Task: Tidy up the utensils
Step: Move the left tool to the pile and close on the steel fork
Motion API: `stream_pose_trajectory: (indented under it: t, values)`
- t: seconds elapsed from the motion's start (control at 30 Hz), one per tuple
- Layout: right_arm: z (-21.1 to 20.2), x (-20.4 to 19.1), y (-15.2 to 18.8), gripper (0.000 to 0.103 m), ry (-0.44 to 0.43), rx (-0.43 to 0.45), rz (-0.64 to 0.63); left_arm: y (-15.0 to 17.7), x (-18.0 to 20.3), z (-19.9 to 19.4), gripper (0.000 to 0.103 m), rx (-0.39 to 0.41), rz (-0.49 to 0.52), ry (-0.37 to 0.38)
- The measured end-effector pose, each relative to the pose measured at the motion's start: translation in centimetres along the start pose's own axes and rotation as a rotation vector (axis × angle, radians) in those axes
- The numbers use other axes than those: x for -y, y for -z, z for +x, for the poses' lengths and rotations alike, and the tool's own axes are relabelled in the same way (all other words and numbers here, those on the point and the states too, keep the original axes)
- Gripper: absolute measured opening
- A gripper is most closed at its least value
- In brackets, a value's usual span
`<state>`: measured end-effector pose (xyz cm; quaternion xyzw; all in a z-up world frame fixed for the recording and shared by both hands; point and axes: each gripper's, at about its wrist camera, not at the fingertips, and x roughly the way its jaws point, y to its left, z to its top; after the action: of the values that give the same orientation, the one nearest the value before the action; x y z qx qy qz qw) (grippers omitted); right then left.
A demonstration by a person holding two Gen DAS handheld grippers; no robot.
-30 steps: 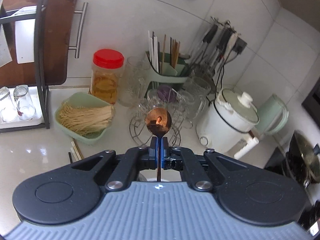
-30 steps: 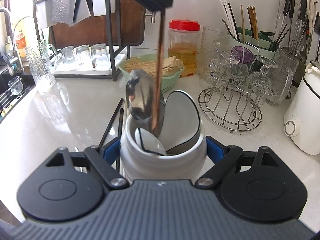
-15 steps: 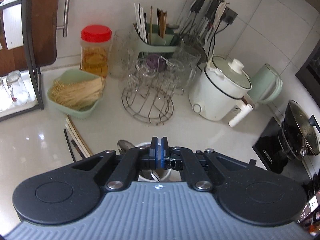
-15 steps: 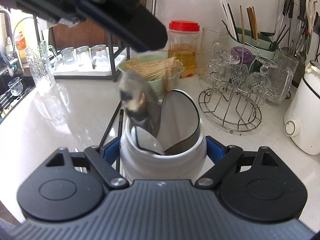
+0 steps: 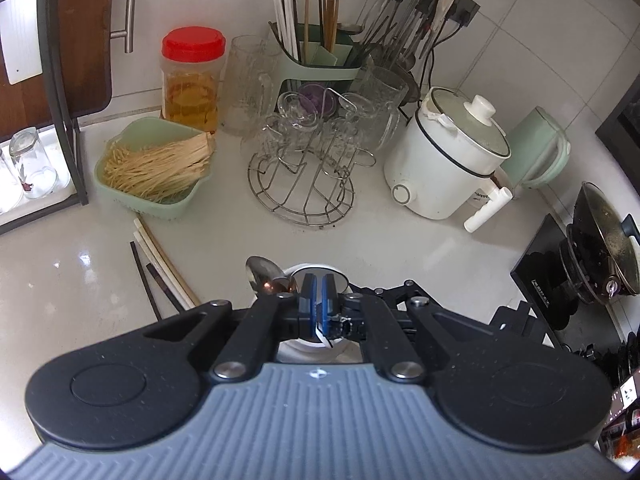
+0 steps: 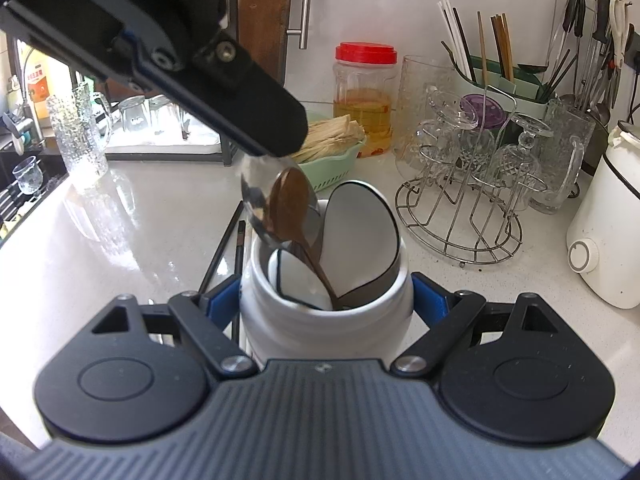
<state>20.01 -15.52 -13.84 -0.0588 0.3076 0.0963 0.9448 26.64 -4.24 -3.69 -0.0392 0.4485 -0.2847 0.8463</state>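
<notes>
Holding the white jar (image 6: 326, 312) w/ right tongs (image 6: 326, 300), you've got spoons (image 6: 290, 208) inside. Left tongs (image 5: 319, 300) closed, empty. Chopsticks (image 5: 164, 268) left on worktop (image 5: 400, 240), near-left.

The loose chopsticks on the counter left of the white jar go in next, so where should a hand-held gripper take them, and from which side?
Grip the chopsticks near their far ends, by the green basket, coming from above: they lie flat, and their near ends run under the left hand-held gripper.

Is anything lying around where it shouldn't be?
Yes. A few chopsticks lie loose on the countertop beside the white utensil jar, while the spoons already stand inside it.
</notes>
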Motion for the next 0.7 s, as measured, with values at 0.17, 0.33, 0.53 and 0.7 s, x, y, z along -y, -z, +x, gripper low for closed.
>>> stream_pose_trajectory:
  t: [0.17,0.33,0.53,0.7]
  values:
    - [0.0,-0.1,0.0,0.09,0.018,0.001,0.017,0.1,-0.5,-0.6,0.004,-0.001,-0.011,0.005]
    - [0.0,-0.2,0.0,0.09,0.048,0.007,0.035,0.8,-1.7,-1.3,0.013,-0.013,-0.018,-0.016]
    - [-0.1,0.2,0.0,0.09,0.044,0.001,0.033,1.7,-3.3,-2.0,0.042,-0.002,-0.053,-0.072]
    - [-0.3,0.8,0.1,0.09,0.011,-0.001,0.004,2.4,-4.0,-1.8,0.046,0.009,-0.102,-0.132]
